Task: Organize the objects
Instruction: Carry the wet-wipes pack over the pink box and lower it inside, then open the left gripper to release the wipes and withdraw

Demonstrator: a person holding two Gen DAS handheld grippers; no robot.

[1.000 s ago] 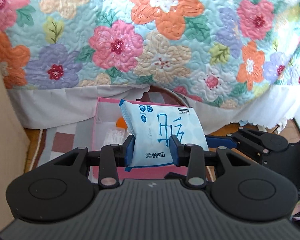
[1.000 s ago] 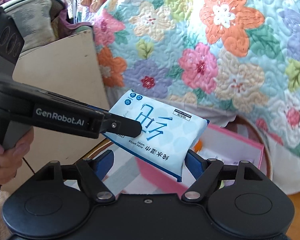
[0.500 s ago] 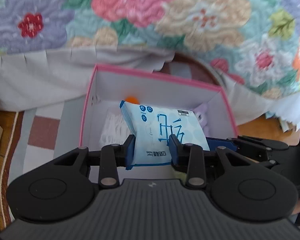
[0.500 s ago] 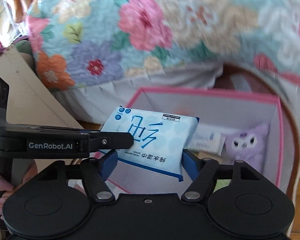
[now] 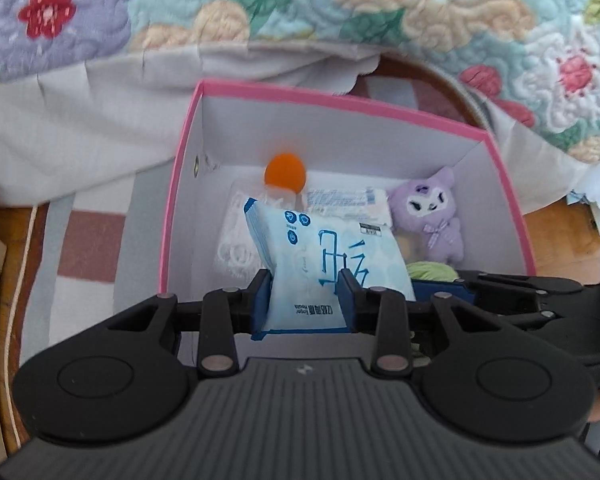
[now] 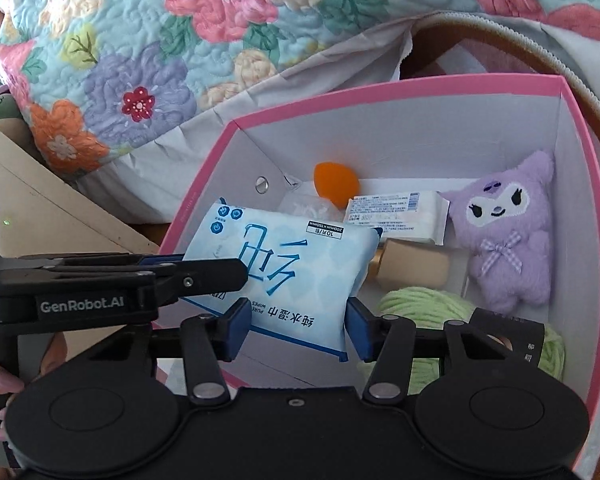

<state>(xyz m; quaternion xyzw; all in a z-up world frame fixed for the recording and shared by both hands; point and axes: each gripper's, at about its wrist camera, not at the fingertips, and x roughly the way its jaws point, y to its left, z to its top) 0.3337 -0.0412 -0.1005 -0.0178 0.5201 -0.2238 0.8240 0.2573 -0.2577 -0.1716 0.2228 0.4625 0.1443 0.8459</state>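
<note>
Wipes pack (image 5: 332, 264) clamped by left gripper (image 5: 303, 300), long axis toward 11 o'clock, over pink box (image 5: 180, 184), right gripper (image 6: 296, 330) spread wide around pack.

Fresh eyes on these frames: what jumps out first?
The pale blue wet-wipes pack, pinched by the left hand-held gripper and hanging over the pink-rimmed box; the right hand-held gripper sits open around its lower edge. Next, the purple plush toy at the box's right side, and the flowered quilt behind.
</note>
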